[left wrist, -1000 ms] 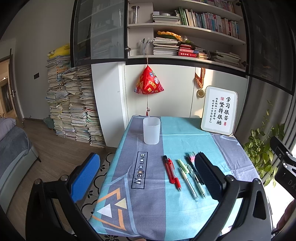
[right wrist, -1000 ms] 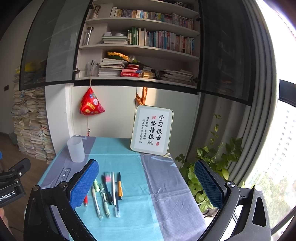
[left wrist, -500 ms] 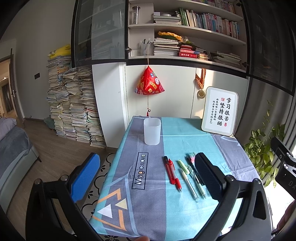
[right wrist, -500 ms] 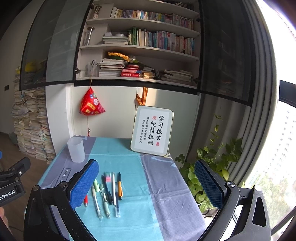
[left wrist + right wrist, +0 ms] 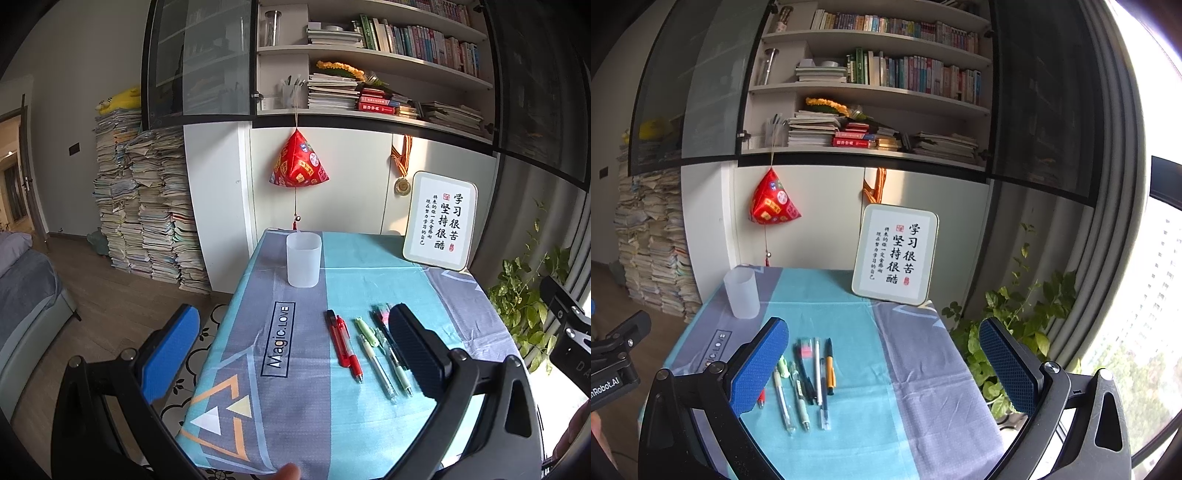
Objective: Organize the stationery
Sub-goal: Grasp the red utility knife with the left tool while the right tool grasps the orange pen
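Pens (image 5: 809, 376) lie in a loose row on the teal strip of the bench cloth (image 5: 369, 424), tips toward the camera, none lifted. Red pen (image 5: 342, 345) sits at the row's 9 o'clock end; orange-barrelled pen (image 5: 830, 363) at the 3 o'clock end, seen only in the right wrist view. Between them are pale green and clear-barrelled pens, side by side, some touching — exact count not clear.

Translucent cup (image 5: 303, 259) stands upright at 11 o'clock from the pens, well apart, on the grey strip of the cloth; looks empty from here.

Framed calligraphy sign (image 5: 896, 254) leans at the bench's far edge, 1 o'clock from the pens. Red pyramid ornament (image 5: 298, 163) hangs on the cabinet behind the cup. Potted plant (image 5: 1015, 332) beyond the bench at 3 o'clock.

Left tongs (image 5: 291, 354) released, pads wide, nothing between them. Right tongs (image 5: 882, 365) likewise spread and holding nothing; both hang above the near edge of the bench.

Against the frames a second ago — no visible shift: pens, cup and both tongs sit as they did.
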`<state>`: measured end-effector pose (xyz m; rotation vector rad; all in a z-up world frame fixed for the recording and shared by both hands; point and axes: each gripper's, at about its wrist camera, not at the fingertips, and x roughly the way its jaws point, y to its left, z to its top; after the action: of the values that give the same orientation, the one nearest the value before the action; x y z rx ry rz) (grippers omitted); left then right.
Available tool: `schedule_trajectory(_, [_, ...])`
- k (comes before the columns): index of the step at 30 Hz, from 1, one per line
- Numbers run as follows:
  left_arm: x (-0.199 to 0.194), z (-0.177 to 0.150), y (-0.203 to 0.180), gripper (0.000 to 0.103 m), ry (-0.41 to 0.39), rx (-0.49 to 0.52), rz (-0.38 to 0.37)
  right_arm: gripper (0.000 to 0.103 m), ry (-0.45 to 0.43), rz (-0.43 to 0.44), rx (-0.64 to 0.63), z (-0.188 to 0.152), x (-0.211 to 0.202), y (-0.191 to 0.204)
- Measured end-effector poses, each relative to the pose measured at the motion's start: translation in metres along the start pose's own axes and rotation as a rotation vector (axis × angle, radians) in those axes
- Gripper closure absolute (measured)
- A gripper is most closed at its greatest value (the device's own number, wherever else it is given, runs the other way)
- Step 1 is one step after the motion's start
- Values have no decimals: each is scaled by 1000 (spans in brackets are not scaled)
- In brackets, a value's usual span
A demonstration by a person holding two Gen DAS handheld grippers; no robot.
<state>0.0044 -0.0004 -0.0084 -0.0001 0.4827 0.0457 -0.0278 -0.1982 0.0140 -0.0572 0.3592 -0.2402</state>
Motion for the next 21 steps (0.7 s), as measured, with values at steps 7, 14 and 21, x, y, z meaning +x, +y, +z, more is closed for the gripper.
schedule_trajectory(7, [51,-15,9,2,143,-37,30,0,82,10,-5,-14,38,-6])
schedule_trajectory(14, [106,-41,-3,1,255,-32,1,0,244,86,42,-44,99,-11])
schedule_trajectory(21, [168,-69,-18,3,390,1,12,0,293,63,34,-60,126,-10])
